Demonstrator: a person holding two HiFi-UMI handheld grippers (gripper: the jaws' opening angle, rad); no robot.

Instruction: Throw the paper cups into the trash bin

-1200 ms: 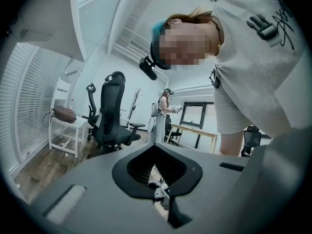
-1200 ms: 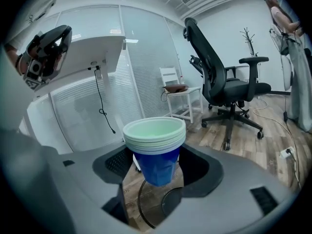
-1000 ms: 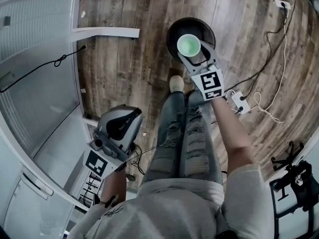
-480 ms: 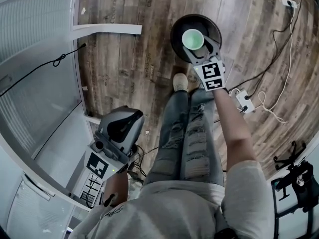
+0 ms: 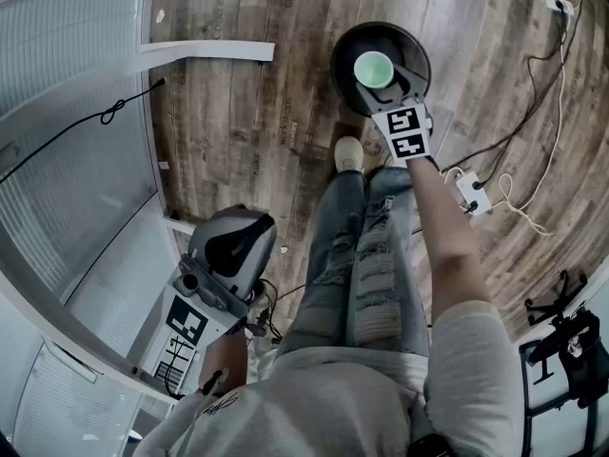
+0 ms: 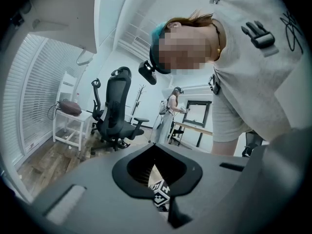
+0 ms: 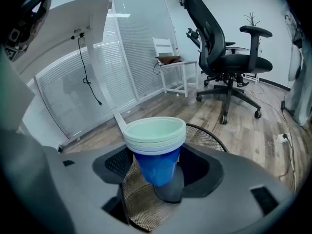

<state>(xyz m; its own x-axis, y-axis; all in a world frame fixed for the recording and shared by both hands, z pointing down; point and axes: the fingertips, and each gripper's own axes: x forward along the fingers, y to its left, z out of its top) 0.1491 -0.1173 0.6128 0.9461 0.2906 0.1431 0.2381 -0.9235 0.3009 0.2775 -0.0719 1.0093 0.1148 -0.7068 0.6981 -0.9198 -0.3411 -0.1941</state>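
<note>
In the last second the right tongs (image 5: 379, 82) have been carried a little further forward. The stack of blue paper cups with pale green insides (image 5: 373, 68), which was before nearer to the close side of the round black mesh trash bin (image 5: 419, 53), is now held almost over the middle of its opening. From this it can be judged that the carrying step is nearly finished and that only the release is left; the cups are not yet let go. The right tongs are clamped on the lower blue part of the stack, one jaw on each side, and the stack is kept upright with the mouth up. In the right gripper view the mesh wall and bottom of the bin are seen directly below and behind the cups, so a straight drop should land inside. Several rims are seen nested closely at the top, which shows that more than one cup is carried together. The cups look light and thin, so it is supposed that they could tip on the way down. The left tongs (image 5: 231, 246) have hardly been moved: they are held low beside the person's leg, above the wooden floor (image 5: 247, 141), with the jaws together and nothing between them.
</note>
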